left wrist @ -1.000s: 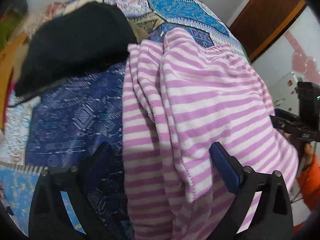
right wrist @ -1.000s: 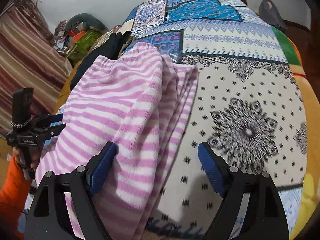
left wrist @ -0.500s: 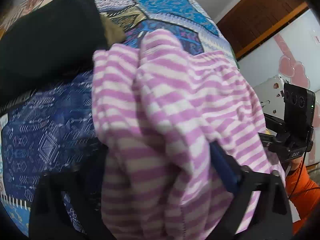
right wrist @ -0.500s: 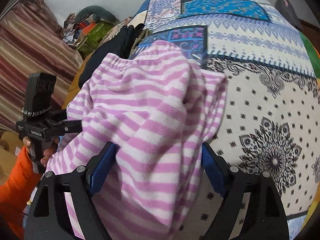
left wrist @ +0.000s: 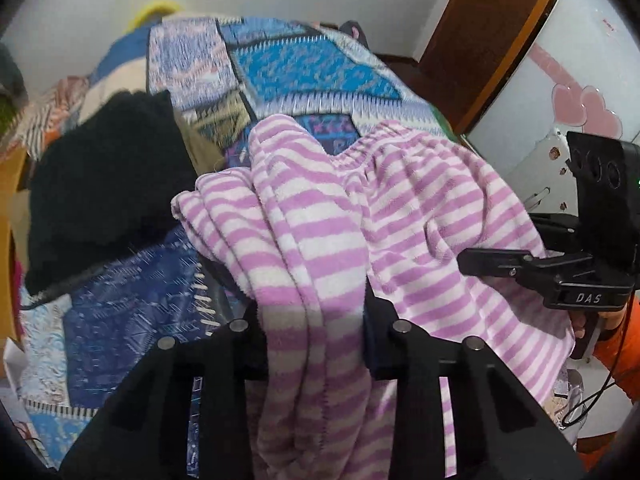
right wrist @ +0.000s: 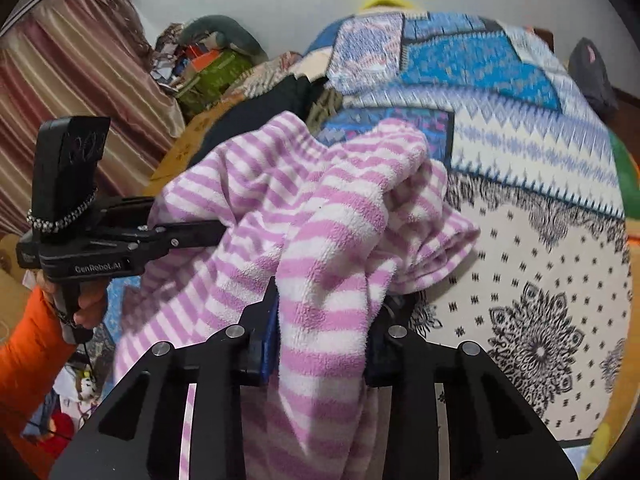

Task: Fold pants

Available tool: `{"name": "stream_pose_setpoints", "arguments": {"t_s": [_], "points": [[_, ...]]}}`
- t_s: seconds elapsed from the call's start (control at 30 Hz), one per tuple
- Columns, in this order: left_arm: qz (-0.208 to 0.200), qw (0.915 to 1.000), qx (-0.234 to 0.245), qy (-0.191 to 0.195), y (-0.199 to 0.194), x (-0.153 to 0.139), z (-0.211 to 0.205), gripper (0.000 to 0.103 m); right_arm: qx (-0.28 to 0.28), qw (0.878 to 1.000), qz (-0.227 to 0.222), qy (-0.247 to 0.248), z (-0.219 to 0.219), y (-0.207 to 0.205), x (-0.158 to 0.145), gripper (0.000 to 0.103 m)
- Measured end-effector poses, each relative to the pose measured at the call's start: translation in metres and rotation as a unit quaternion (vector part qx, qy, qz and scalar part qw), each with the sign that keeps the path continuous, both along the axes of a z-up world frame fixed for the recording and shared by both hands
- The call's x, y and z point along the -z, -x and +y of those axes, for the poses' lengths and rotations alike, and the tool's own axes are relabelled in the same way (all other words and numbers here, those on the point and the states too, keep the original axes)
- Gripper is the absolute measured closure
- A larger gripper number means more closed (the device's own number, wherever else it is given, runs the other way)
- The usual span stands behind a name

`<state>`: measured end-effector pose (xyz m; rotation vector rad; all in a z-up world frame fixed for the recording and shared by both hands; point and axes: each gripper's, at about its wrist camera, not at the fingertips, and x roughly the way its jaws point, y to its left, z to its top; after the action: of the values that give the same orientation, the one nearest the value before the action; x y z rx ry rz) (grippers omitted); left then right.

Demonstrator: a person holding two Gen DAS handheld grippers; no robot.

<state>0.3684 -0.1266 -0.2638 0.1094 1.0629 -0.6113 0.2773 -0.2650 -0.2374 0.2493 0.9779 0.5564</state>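
Pants [left wrist: 420,216] of thick pink-and-white striped fleece hung bunched between the two grippers, partly raised above the patchwork bedspread [left wrist: 312,64], their gathered elastic waistband at the far end. The left gripper [left wrist: 316,320] had just been closing and now pinched a thick, multi-layered roll of the near edge between its pads; the right gripper [right wrist: 324,328] had likewise just been closing and clamped another fat fold of the same cloth.

The plush pile looked soft, bulky and springy, so each bite probably held several layers unevenly. An inner layer could slip free during the carry-over, leaving the fold crooked, or the two hands could travel at different rates and twist the stripes out of line. The loose far end might also drag against the black garment [left wrist: 104,184] lying just beside it on the bed, a dark, fuzzy heap, and pull it along. The bedspread beneath was flat, smooth printed cotton in blue geometric panels, likely offering little grip.
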Motion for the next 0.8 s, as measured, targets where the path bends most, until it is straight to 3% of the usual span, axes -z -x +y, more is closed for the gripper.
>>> {"name": "stream_pose_setpoints", "arguments": {"t_s": [0.27, 0.5, 0.8], "points": [[-0.074, 0.9966, -0.033, 0.013, 0.002, -0.060, 0.030, 0.071, -0.010, 0.997, -0.076, 0.011, 0.024, -0.013, -0.056, 0.075], [-0.124, 0.9890, -0.076, 0.024, -0.022, -0.107, 0.074, 0.071, -0.024, 0.990, -0.140, 0.015, 0.058, -0.043, -0.099, 0.075], [-0.157, 0.9804, -0.116, 0.028, -0.084, -0.124, 0.134, 0.071, -0.043, 0.982, -0.181, 0.018, 0.109, -0.112, -0.116, 0.075]]}}
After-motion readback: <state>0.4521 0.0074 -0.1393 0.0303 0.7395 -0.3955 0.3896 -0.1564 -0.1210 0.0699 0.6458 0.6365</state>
